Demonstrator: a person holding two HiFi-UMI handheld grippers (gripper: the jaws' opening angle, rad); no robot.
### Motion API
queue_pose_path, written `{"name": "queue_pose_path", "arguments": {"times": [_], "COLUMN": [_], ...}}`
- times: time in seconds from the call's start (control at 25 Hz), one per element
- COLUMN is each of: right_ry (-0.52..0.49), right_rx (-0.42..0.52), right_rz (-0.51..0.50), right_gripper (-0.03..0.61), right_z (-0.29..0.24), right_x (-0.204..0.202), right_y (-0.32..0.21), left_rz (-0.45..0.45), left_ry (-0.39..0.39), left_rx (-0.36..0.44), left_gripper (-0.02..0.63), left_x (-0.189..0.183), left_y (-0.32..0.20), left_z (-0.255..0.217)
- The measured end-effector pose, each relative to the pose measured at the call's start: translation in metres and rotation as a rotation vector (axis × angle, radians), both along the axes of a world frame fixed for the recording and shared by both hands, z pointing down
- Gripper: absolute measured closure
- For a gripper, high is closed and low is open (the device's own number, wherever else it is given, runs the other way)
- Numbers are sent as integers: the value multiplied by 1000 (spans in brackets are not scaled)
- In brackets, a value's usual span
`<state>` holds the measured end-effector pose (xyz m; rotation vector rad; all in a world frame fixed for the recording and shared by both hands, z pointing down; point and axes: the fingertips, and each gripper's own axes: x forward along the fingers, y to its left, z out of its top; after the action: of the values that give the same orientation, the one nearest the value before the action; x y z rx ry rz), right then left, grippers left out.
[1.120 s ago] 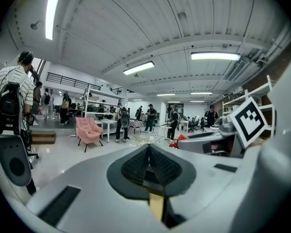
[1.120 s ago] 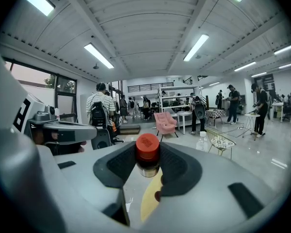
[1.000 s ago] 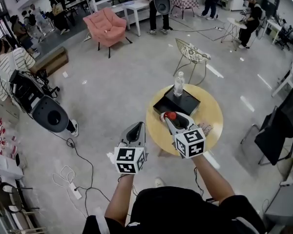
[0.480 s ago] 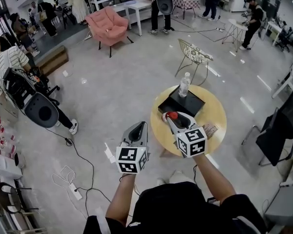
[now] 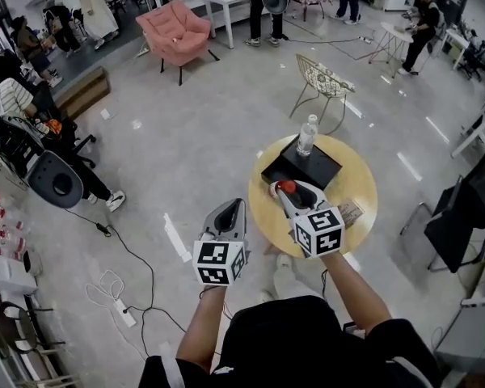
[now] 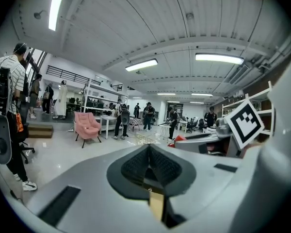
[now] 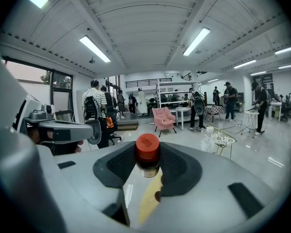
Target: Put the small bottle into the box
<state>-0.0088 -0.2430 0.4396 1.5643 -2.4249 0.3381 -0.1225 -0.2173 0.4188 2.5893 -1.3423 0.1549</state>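
The floor (image 5: 186, 160) is pale grey and polished hard enough to throw the ceiling lights back in long streaks. The round table (image 5: 364, 186) has a light wood top, smooth and fairly matt. The box (image 5: 301, 168) on it is black with a dull, even finish, and the water bottle (image 5: 307, 134) is clear, shiny plastic. The small bottle (image 7: 147, 152) has a matt red plastic cap over a dark, glossy body. The shells of the left gripper (image 6: 149, 166) and right gripper (image 7: 148, 166) are smooth grey plastic with a soft sheen. Their pads (image 6: 133, 168) are black, finely ribbed and rubbery-looking. The marker cube (image 5: 318, 231) is flat white with matt black print. The armchair (image 5: 175, 32) is pink cloth, and the wire chair (image 5: 323, 83) is thin bent metal.
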Motion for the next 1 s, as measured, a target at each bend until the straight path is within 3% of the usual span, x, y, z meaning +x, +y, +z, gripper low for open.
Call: {"name": "queue_pose_path", "arguments": {"times": [0.52, 1.0], "right_ry": [8, 24], "right_rx": [-68, -149], "right_rz": [-22, -52], "right_gripper": [442, 442], "right_z": [36, 77], "right_x": [36, 46], "right_y": [-63, -118], "left_rz": [-21, -39], "left_ry": [-10, -6], "left_rx": [-84, -173], "left_gripper": [601, 601], "left_x": [38, 56], "left_y": [-58, -110], "left_z": [36, 76]}}
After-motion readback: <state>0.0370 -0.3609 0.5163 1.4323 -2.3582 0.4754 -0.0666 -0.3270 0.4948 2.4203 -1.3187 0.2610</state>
